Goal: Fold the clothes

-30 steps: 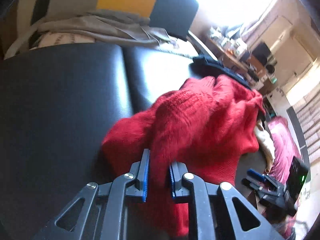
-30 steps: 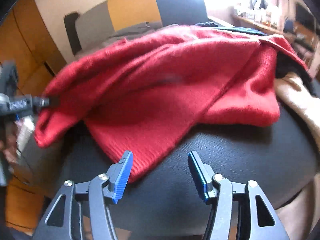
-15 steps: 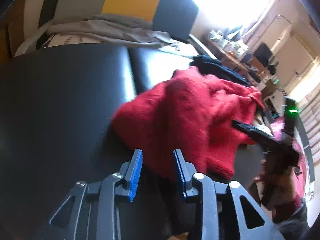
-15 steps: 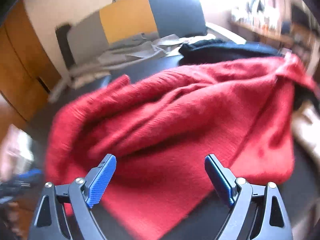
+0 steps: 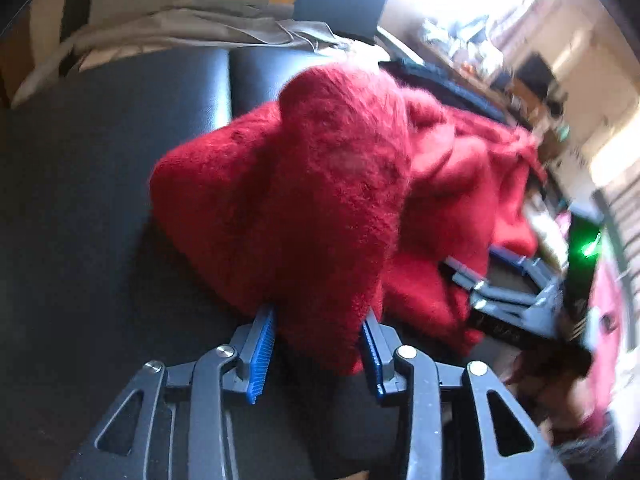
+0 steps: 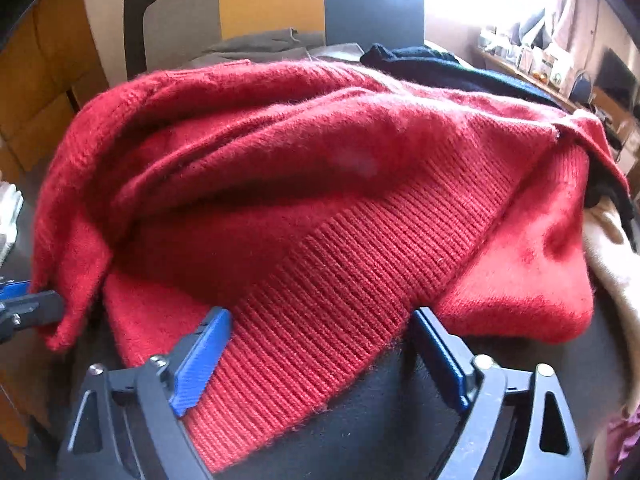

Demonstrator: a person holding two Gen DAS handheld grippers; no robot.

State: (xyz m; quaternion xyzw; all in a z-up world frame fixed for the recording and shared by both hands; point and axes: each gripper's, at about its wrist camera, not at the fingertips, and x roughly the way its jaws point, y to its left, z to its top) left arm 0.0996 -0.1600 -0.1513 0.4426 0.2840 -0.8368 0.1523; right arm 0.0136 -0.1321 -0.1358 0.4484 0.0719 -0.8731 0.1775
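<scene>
The left gripper [image 5: 316, 350] is held low over the black tabletop [image 5: 88, 208], aimed toward 12 o'clock. Its blue fingers [image 5: 262, 354] are spread apart, released, with a hanging fold of the red sweater [image 5: 320, 184] lying in the gap between them; no clamping is seen. The sweater is heaped on the tabletop from the centre out toward 3 o'clock.

In the right wrist view, the right gripper [image 6: 320, 364] is likewise aimed toward 12 o'clock, low at the near edge of the cloth. Its fingers [image 6: 202, 360] are opened wide, and the ribbed hem [image 6: 340, 300] of the red sweater [image 6: 280, 152] is straddled by them, resting between the pads without being pinched. A dark garment [image 6: 432, 66] is seen behind the sweater near 1 o'clock, and a beige cloth [image 6: 612, 248] touches it at 3 o'clock.
</scene>
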